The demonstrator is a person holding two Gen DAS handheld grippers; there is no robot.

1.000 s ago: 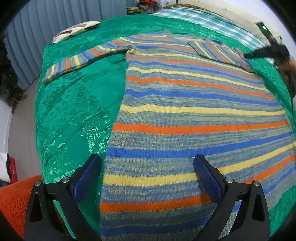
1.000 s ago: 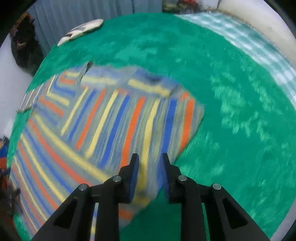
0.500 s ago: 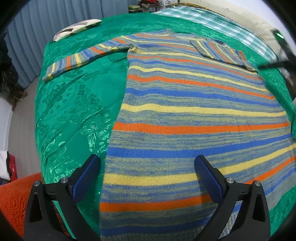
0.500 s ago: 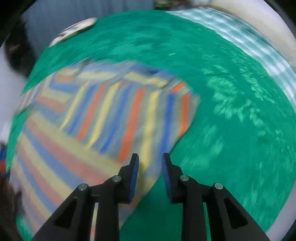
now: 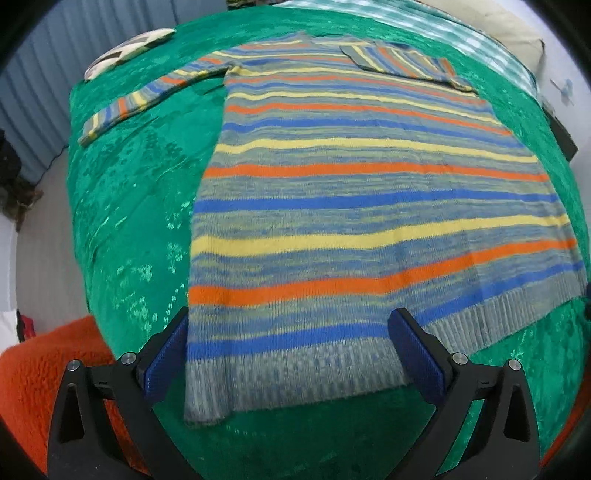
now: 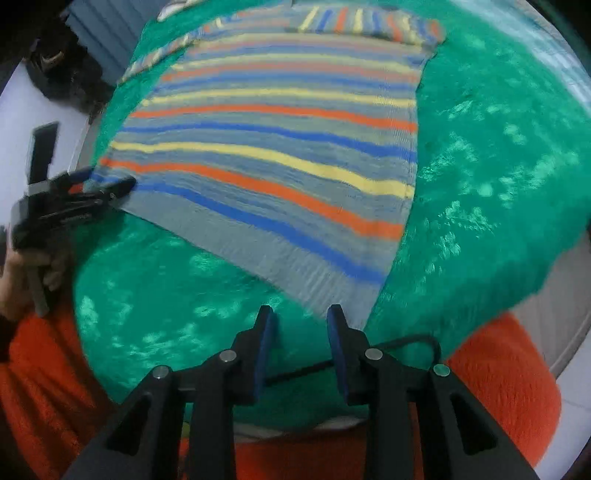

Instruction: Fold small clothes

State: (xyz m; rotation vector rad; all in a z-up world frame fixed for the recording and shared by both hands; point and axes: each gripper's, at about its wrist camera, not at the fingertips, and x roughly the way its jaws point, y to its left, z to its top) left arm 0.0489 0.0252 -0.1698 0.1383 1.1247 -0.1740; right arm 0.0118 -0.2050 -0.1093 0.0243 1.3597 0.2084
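Note:
A knitted sweater (image 5: 351, 206) with blue, yellow and orange stripes lies flat on a green bedspread (image 5: 129, 184). One sleeve (image 5: 147, 96) stretches out to the far left. The other sleeve (image 5: 399, 62) is folded across the chest. My left gripper (image 5: 290, 332) hovers wide open above the hem's left corner, holding nothing. In the right wrist view the sweater (image 6: 266, 147) runs away from my right gripper (image 6: 301, 314), which hangs just short of the hem's near right corner. Its jaws are opening with only bedspread between them. A hand (image 6: 22, 280) holds the left gripper (image 6: 103, 184) at the opposite hem corner.
A patterned cushion (image 5: 125, 51) lies at the far left corner of the bed, and a checked cloth (image 5: 461, 29) lies at the far right. Orange fuzzy fabric (image 6: 498, 387) sits below the bed's near edge, crossed by a black cable (image 6: 369, 354). Pleated curtains (image 5: 37, 74) hang at the left.
The right gripper swung from the folded sleeve back to the hem's near right corner, and its jaws widened a little. The left gripper drew back, so the hem edge now shows.

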